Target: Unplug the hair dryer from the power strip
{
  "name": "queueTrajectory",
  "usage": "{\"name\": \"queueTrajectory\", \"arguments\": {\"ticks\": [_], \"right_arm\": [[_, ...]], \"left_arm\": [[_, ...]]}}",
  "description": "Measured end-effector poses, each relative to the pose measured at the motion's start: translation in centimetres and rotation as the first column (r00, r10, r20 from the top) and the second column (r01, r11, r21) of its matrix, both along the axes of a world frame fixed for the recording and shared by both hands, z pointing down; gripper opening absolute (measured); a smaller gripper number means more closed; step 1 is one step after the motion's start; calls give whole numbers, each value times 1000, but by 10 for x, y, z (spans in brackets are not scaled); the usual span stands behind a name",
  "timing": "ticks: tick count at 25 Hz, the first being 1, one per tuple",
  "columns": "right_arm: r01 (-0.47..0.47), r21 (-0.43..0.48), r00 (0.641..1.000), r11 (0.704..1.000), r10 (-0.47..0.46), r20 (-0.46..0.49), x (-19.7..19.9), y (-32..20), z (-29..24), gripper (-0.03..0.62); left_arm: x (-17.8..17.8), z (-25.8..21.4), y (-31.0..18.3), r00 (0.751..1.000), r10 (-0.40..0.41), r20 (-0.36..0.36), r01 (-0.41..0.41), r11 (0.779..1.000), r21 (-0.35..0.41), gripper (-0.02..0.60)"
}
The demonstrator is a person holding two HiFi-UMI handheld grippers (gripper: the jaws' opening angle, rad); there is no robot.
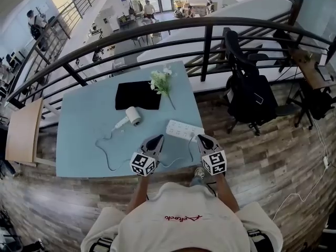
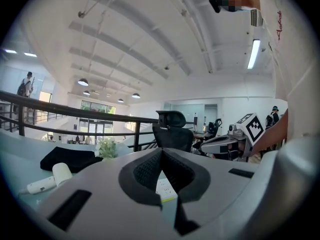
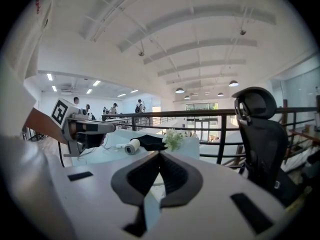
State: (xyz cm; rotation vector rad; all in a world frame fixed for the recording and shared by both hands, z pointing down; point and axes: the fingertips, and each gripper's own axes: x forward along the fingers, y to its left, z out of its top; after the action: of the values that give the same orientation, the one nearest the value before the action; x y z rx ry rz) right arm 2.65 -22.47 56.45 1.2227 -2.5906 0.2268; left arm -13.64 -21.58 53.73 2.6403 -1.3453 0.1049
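Approach step: left gripper (image 1: 158, 138) and right gripper (image 1: 201, 138), both closed and empty, hang near the white rectangular power strip (image 1: 185, 129). Next, they must open to take the plug.

Plug on the strip (image 1: 185, 129) too small to tell; the cord (image 1: 96, 140) passes behind the left gripper (image 1: 157, 138) near the tabletop's (image 1: 79, 114) front edge; in the left gripper view the jaws hide most of the strip

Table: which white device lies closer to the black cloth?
The hair dryer, rounded with a handle, beside the black cloth; the flat power strip lies farther right.
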Motion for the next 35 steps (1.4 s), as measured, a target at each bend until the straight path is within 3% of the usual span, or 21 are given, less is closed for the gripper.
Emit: {"name": "queueTrajectory", "arguments": {"ticks": [9, 18, 27, 35], "right_arm": [[95, 12, 995, 995, -95, 9, 20, -50, -10, 17], [163, -21, 986, 986, -162, 23, 36, -70, 5, 17], [180, -35, 983, 983, -179, 28, 21, -80, 8, 17], [86, -21, 996, 996, -86, 10, -4, -95, 2, 17]], "left_arm": [[37, -2, -48, 998, -60, 0, 60, 998, -7, 9], [72, 8, -62, 996, -89, 8, 89, 996, -24, 9], [58, 14, -68, 994, -104, 10, 105, 993, -49, 9], [30, 17, -87, 999, -27, -17, 26, 999, -46, 9]]}}
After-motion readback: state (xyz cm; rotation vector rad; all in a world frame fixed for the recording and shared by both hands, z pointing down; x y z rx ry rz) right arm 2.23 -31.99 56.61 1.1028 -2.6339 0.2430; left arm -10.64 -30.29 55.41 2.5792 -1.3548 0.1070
